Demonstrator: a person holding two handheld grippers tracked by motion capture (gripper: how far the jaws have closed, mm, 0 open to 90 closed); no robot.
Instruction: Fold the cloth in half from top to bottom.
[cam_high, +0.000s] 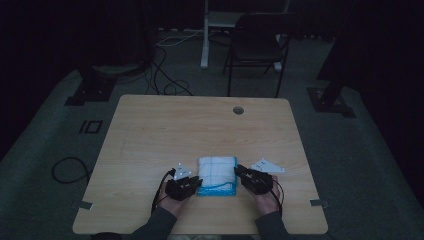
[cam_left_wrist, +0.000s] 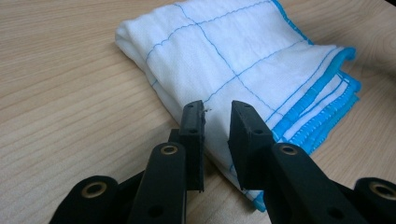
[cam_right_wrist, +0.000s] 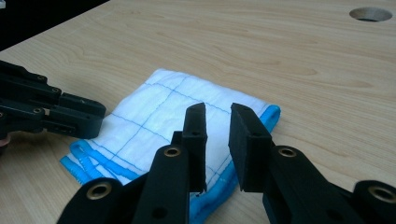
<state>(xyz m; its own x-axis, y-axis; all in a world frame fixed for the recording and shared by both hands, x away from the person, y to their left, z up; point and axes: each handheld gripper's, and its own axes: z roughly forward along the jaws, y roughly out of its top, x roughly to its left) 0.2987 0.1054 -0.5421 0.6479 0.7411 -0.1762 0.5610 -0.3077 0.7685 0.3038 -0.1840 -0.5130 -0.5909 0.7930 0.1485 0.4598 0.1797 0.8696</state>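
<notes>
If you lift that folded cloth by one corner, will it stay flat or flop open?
The folded cloth would probably flop: it looks thin and soft. Its stacked blue-edged layers lie loose, so they may unfold. It is likely light.

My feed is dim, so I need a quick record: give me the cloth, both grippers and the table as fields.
cloth: white with blue grid lines and blue hem, folded, lying flat on the table near the person's edge
left gripper: at the cloth's left side, jaws slightly apart over its edge, nothing between them
right gripper: at the cloth's right side, jaws slightly apart, nothing between them
table: light wood, with a round hole near the far edge
contact: cannot tell whether either gripper touches the cloth
</notes>
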